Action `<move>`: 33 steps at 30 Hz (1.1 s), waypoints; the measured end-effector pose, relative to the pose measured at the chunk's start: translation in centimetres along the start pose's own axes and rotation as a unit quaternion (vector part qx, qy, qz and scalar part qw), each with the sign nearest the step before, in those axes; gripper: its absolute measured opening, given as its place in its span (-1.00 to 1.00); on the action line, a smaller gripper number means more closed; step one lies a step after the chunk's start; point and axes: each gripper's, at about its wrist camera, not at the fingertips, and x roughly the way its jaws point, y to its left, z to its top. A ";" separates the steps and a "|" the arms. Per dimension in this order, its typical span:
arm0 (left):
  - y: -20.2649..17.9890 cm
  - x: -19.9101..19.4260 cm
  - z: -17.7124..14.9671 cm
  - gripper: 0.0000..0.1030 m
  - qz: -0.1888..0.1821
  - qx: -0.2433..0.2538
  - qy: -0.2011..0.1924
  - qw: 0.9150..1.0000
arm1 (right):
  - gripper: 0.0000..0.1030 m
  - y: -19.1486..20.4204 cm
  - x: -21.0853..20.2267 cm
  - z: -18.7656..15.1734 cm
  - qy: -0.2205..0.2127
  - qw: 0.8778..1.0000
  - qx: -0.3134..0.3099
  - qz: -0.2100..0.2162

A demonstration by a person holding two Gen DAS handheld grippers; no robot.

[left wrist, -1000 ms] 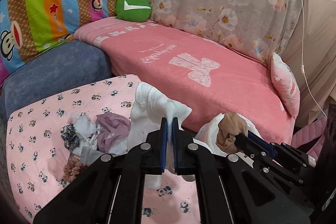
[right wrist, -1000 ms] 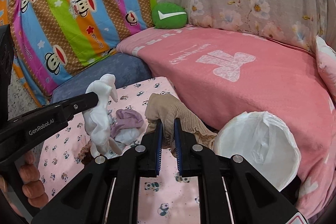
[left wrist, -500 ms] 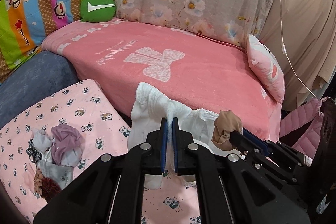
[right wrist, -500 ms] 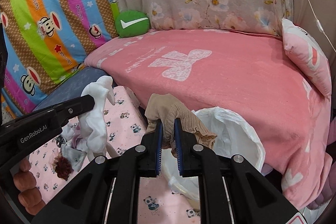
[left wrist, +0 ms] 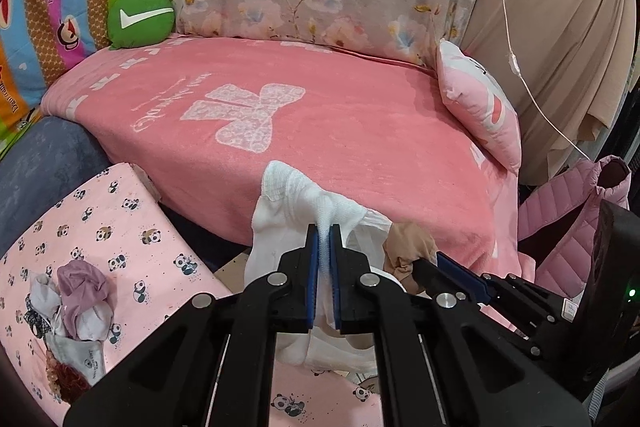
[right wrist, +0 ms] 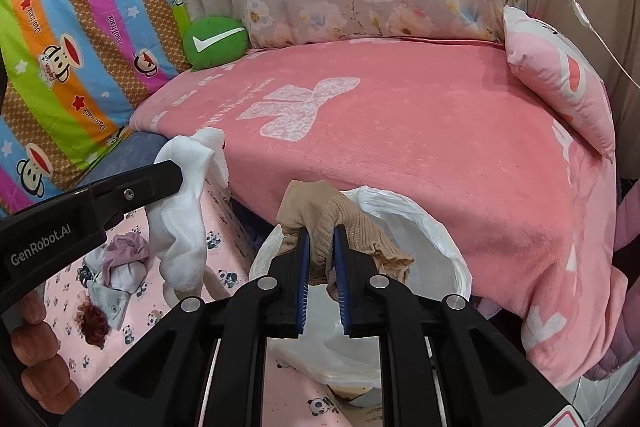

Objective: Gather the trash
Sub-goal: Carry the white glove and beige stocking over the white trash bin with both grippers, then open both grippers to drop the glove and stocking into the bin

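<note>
My left gripper (left wrist: 324,229) is shut on a white sock (left wrist: 292,199) that hangs down from its pads. In the right wrist view the same sock (right wrist: 182,227) dangles from the left gripper's fingers (right wrist: 160,179) at the left. My right gripper (right wrist: 320,231) is shut on a tan stocking (right wrist: 340,223), held over the mouth of a white plastic trash bag (right wrist: 420,223). In the left wrist view the stocking (left wrist: 408,247) and the right gripper's fingers (left wrist: 452,267) sit just right of the sock, with the bag mostly hidden behind them.
A pile of small clothes (left wrist: 80,291) lies on the pink panda-print cloth (left wrist: 132,223) at lower left. Behind is a sofa under a pink blanket (left wrist: 320,123), with a green round cushion (left wrist: 140,19), a pink pillow (left wrist: 480,107) and a pink padded jacket (left wrist: 568,219) at right.
Both grippers have swung to the right, away from the clothes pile. The tan stocking now hangs over the trash bag's mouth, and the white sock has come beside it.
</note>
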 end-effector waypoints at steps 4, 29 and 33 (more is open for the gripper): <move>-0.6 0.9 0.3 -0.88 -0.009 0.001 0.010 1.000 | -0.66 -0.8 0.3 0.0 0.002 1.000 0.009 -0.007; 4.5 -1.5 -1.3 0.37 0.059 -0.076 -0.017 0.995 | -0.12 2.9 -0.1 -1.0 0.007 1.000 -0.022 0.007; 6.4 -2.4 -2.3 0.37 0.078 -0.091 -0.018 0.993 | -0.12 4.9 0.0 -1.4 0.012 0.999 -0.037 0.019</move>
